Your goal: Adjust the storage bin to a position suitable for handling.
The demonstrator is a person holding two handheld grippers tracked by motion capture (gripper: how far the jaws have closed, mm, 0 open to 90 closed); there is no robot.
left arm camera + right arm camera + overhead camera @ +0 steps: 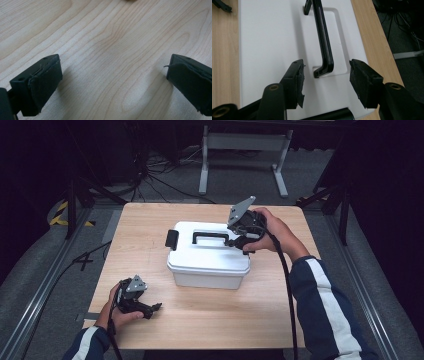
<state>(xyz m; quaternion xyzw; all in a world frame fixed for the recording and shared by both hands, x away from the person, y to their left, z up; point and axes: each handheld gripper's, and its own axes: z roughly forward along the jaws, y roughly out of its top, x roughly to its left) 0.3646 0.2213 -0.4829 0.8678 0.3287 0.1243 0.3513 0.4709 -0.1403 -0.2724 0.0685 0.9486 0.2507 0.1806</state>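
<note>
A white plastic box [207, 257] with a black carry handle [210, 236] on its lid stands in the middle of the wooden table [200, 315]. My right gripper [239, 241] hovers over the lid's right end, open, its pads [295, 82] either side of the near end of the handle [323, 47] without touching it. A black latch [172, 239] sits on the box's left end. My left gripper [156, 308] rests near the table's front left corner, open wide above bare wood [110, 50], with nothing between its pads [43, 82].
The table's edges fall off to a grey carpeted floor [45, 270] with cables. A white metal stand [245, 150] is behind the table. Dark frame legs [75, 195] flank both far corners. Bare wood lies in front of the box.
</note>
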